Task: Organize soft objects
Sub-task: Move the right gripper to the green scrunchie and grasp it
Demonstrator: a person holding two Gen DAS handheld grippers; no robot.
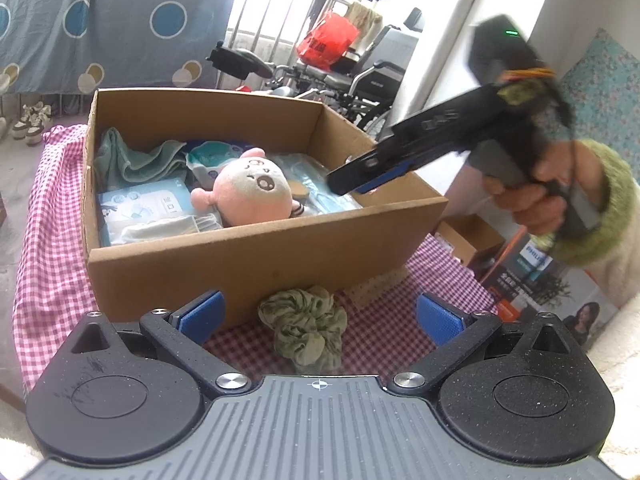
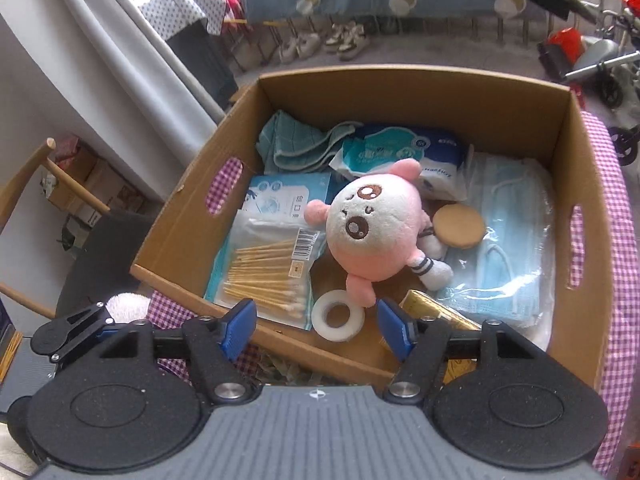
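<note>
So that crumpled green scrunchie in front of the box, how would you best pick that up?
Probably from straight above, pinching one bunched side of the scrunchie rather than the whole ring. It lies flat on the checked cloth, close to the box wall, so a sideways approach looks blocked there. The left hand-held gripper is open with the scrunchie between its fingers; the soft folds should squash easily.

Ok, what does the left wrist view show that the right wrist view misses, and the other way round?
Left wrist only: the green scrunchie on the checked cloth outside the box, between the open left gripper's fingers, and the right gripper from the side over the box.
Right wrist only: the cotton swabs, tape roll, and round puff.
Both: the cardboard box, pink plush, teal towel, face masks.
</note>
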